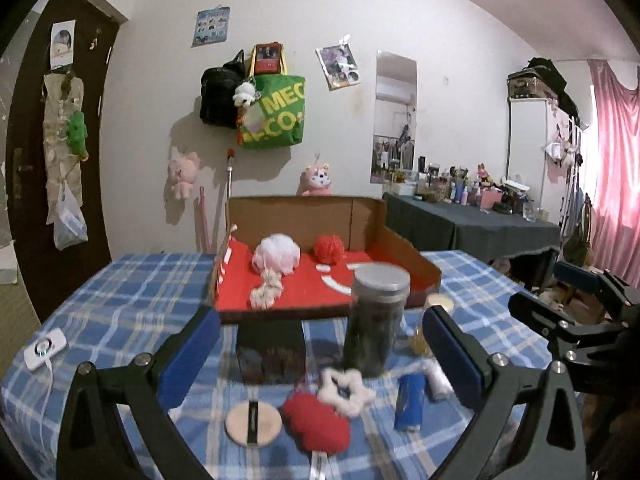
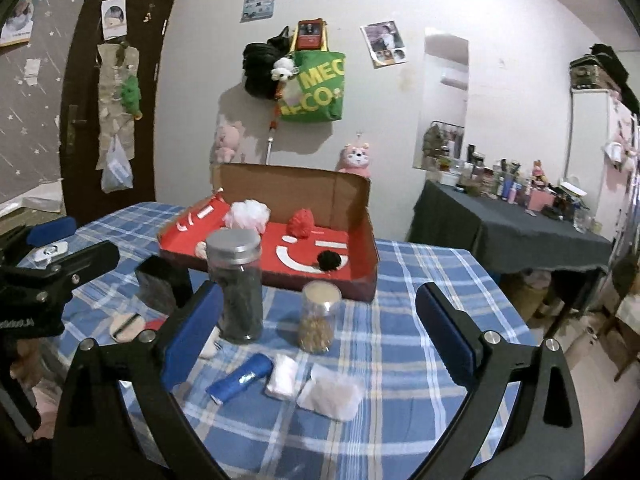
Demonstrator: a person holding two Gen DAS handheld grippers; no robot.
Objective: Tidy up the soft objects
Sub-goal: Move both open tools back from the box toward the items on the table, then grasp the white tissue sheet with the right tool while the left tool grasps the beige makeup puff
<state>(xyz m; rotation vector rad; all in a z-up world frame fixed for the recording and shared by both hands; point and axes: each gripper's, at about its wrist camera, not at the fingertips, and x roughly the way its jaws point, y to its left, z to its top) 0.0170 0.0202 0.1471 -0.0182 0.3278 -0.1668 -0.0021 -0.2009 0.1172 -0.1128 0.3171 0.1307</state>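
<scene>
On the blue plaid table lie a red yarn pompom [image 1: 316, 424], a white scrunchie [image 1: 346, 390], a round beige puff [image 1: 252, 420], a white roll [image 2: 282, 376] and a white pad [image 2: 330, 398]. My left gripper [image 1: 320, 360] hovers open above the pompom and scrunchie, holding nothing. My right gripper [image 2: 320, 336] is open above the roll and pad, also holding nothing. Behind stands a cardboard box [image 2: 368, 216] with a red floor, holding a white mesh puff [image 1: 276, 258], a red puff [image 1: 328, 250], a cream scrunchie [image 1: 266, 290] and a black pompom [image 2: 330, 260].
A tall dark jar [image 2: 236, 284], a small jar of grains [image 2: 318, 316], a black box [image 1: 272, 352] and a blue tube [image 2: 240, 378] stand or lie between the grippers and the cardboard box. A white device [image 1: 44, 348] lies at the table's left edge.
</scene>
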